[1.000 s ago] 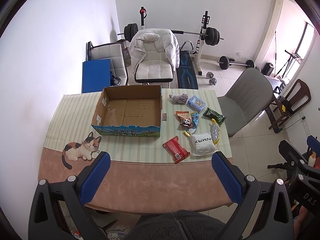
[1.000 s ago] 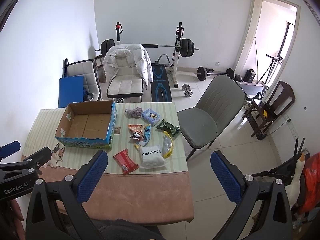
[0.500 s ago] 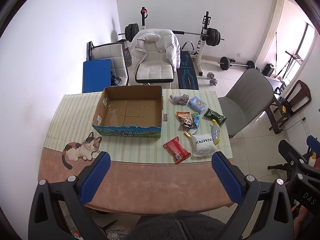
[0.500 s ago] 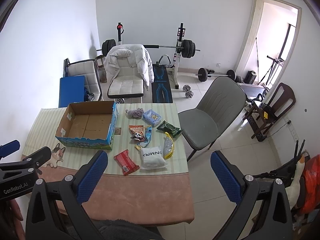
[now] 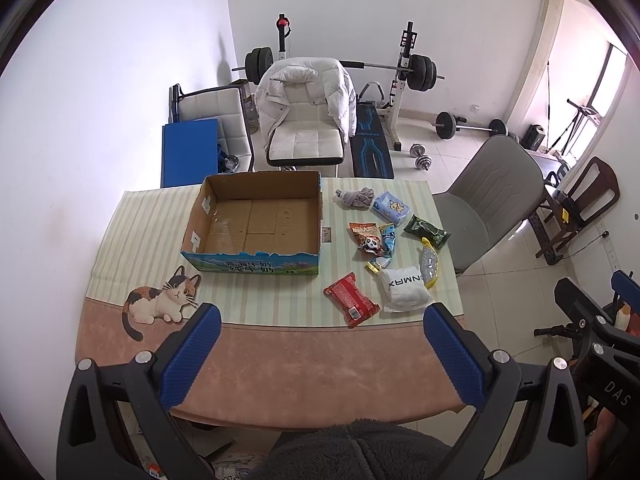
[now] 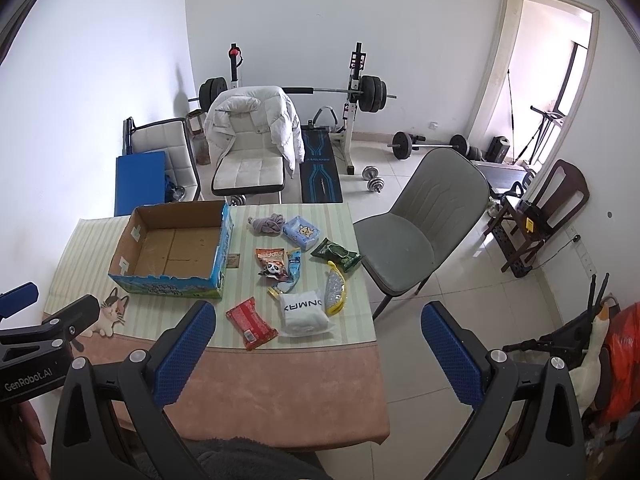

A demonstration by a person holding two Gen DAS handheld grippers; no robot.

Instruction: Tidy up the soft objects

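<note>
Nothing is packed yet: the left gripper and right gripper hang wide apart and empty above the table's near edge, so the next move is likely reaching for the red packet beside the empty cardboard box

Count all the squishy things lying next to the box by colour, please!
Red: 1, red packet
White: 1, white pack
Yellow: 1, yellow pouch
Green: 1, green packet
Blue: 2, light blue tissue pack, small blue packet
Orange: 1, panda snack bag
Grey: 1, grey cloth
Total: 8
</note>
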